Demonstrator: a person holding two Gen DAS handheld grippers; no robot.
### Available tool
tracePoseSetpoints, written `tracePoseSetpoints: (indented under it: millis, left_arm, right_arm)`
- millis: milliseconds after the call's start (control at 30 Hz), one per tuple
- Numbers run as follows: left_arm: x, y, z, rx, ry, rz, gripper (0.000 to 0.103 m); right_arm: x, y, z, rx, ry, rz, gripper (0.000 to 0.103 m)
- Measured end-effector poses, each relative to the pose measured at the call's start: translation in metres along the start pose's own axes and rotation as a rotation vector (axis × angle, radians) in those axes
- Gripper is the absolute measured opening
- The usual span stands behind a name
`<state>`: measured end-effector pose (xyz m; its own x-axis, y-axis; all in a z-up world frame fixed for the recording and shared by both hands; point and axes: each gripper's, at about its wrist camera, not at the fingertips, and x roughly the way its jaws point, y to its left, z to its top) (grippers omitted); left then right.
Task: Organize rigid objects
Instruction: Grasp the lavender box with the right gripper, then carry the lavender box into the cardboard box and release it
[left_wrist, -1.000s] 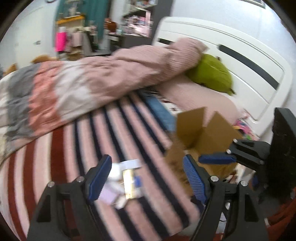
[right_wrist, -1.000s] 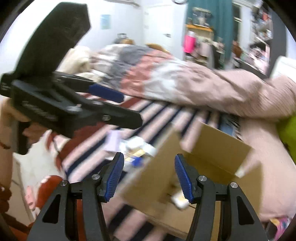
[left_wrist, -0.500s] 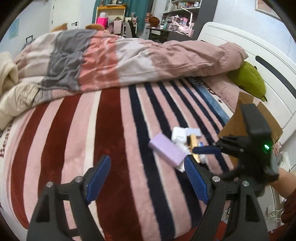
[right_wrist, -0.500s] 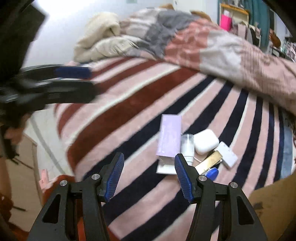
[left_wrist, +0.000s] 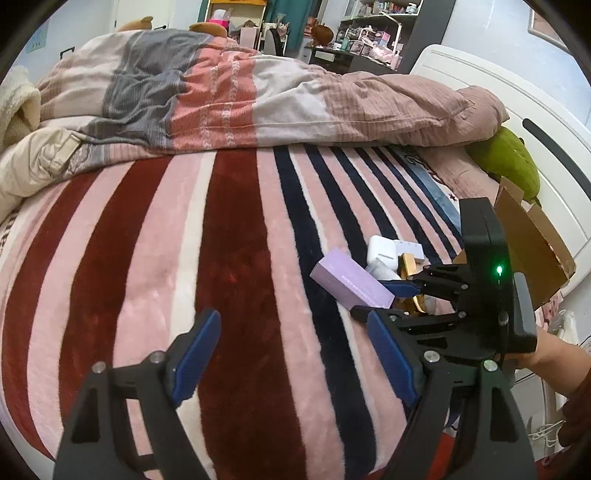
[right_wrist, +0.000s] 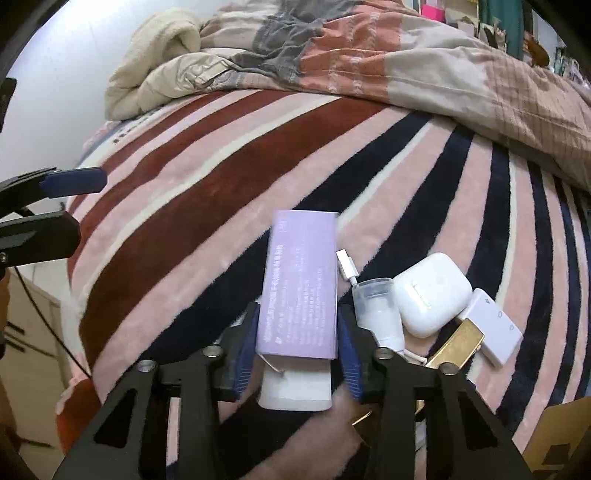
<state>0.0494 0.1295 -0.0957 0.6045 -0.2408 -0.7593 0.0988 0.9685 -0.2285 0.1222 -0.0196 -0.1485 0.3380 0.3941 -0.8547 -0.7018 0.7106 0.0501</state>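
A striped blanket (right_wrist: 229, 192) covers the bed. The right gripper (right_wrist: 297, 343) clamps a purple box (right_wrist: 301, 288) beside a white case (right_wrist: 430, 293). The left gripper (left_wrist: 291, 354) hangs wide, holding nothing.

Striped blanket (left_wrist: 236, 258), rumpled patchwork duvet (left_wrist: 229, 96), green plush toy (left_wrist: 511, 162), white headboard (left_wrist: 524, 110), cluttered shelves (left_wrist: 369, 33) behind.

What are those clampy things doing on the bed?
A person is tidying small things off the striped blanket. The right hand-held gripper has its blue pads on either side of a purple box, apparently gripping it. Beside the box lie a white earbud case, a small clear-capped tube and a gold item. An open cardboard box waits nearby. The left hand-held gripper is open, holding nothing.
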Motion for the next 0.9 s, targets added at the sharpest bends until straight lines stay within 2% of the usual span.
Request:
tracePoseSetpoints:
  millis: [100,367,433,500,567,667,900]
  left_arm:
    - [-0.005,-0.005,0.002,-0.001,-0.004,-0.034,0.079]
    - [-0.03,-0.043,0.026,0.001,-0.063,-0.152,0.079]
    - [-0.037,-0.061,0.034,0.026,-0.079,-0.183,0.075]
    - [-0.042,-0.077,0.045,0.046,-0.089,-0.214,0.061]
    - [-0.045,-0.092,0.057,0.05,-0.095,-0.263,0.056]
    - [-0.051,-0.115,0.072,0.074,-0.112,-0.297,0.051]
    - [-0.037,-0.189,0.106,0.158,-0.083,-0.367,0.051]
  right_arm:
    - [-0.009,0.009,0.001,-0.039,-0.015,-0.012,0.033]
    - [-0.092,0.03,0.005,-0.143,-0.118,0.102,0.033]
    - [-0.116,0.031,0.005,-0.152,-0.142,0.13,0.033]
    - [-0.135,0.031,0.005,-0.161,-0.167,0.14,0.033]
    - [-0.157,0.026,0.005,-0.173,-0.199,0.132,0.033]
    - [-0.186,0.008,0.001,-0.161,-0.237,0.103,0.033]
    - [-0.236,-0.041,-0.019,-0.083,-0.279,0.041,0.033]
